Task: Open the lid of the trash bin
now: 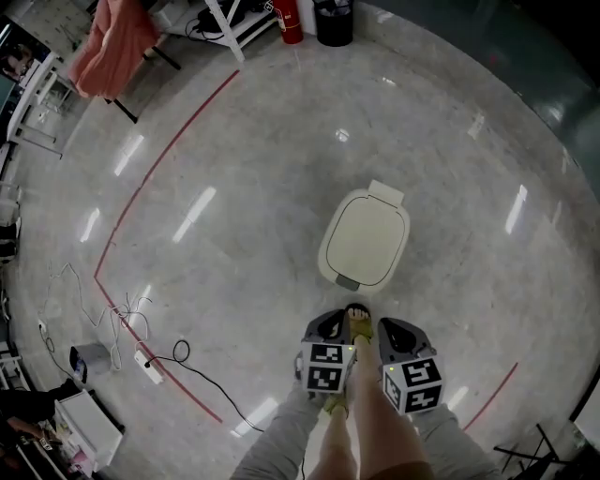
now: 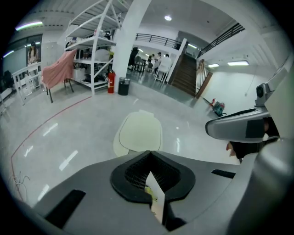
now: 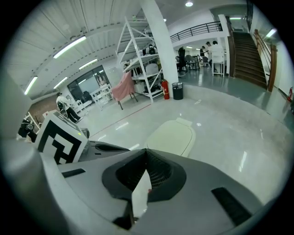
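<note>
A cream trash bin (image 1: pixel 366 239) stands on the polished floor with its lid down and a grey pedal (image 1: pixel 347 282) at its near side. Both gripper views show it just ahead, the bin (image 2: pixel 138 133) in the left one and the bin (image 3: pixel 171 137) in the right one. My left gripper (image 1: pixel 330 321) and right gripper (image 1: pixel 394 324) are held side by side just short of the bin, apart from it. Both are shut with nothing between the jaws, as the left gripper (image 2: pixel 149 155) and right gripper (image 3: pixel 146 152) show close up. A sandalled foot (image 1: pixel 357 324) rests right before the pedal.
A red line (image 1: pixel 150 178) curves across the floor at left. White cables and a power strip (image 1: pixel 147 364) lie at lower left. A black bin (image 1: pixel 334 21), a red extinguisher (image 1: pixel 289 21) and a rack with pink cloth (image 1: pixel 114 42) stand far back.
</note>
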`<state>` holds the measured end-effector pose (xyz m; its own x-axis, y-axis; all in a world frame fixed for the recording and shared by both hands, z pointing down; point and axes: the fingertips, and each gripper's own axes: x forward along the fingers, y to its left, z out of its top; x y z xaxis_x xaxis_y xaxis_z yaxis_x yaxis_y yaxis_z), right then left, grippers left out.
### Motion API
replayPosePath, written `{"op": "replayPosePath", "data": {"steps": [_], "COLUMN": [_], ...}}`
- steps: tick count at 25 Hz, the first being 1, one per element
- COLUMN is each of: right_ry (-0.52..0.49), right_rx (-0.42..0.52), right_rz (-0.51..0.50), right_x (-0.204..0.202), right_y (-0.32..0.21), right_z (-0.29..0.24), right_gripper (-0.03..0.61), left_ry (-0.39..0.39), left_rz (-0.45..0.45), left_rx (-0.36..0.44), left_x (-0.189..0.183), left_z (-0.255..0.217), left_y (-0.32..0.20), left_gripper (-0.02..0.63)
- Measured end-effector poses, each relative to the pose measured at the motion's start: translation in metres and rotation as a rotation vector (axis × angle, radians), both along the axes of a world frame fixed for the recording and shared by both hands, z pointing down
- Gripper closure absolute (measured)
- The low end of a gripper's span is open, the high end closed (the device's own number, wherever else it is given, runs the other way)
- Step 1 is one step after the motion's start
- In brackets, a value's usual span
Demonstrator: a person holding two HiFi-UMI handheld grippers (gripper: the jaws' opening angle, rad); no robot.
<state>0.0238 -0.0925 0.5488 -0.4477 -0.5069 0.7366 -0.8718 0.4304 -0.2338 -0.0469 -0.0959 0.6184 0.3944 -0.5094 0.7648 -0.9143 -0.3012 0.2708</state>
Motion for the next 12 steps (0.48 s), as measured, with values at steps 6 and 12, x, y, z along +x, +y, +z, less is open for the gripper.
{"op": "replayPosePath", "data": {"steps": [6,12], "right_ry": [0.005,0.006], "right_rx": [-0.025,-0.039], "right_rz": [-0.001,-0.002], "right_x": [-0.001,-0.001], "right_y": [-0.006,-0.018], "right_z": [0.034,0.062], "right_gripper": [0.581,0.581], "left_ry": [-0.01,-0.014], "left_rz": [-0.017,-0.041], "left_rx": [-0.02,-0.037], "left_x": [0.0,0.0], "left_z": [0.043,0.077], "left_y": [-0.018,-0.035], "left_gripper": [0.609,0.609]}}
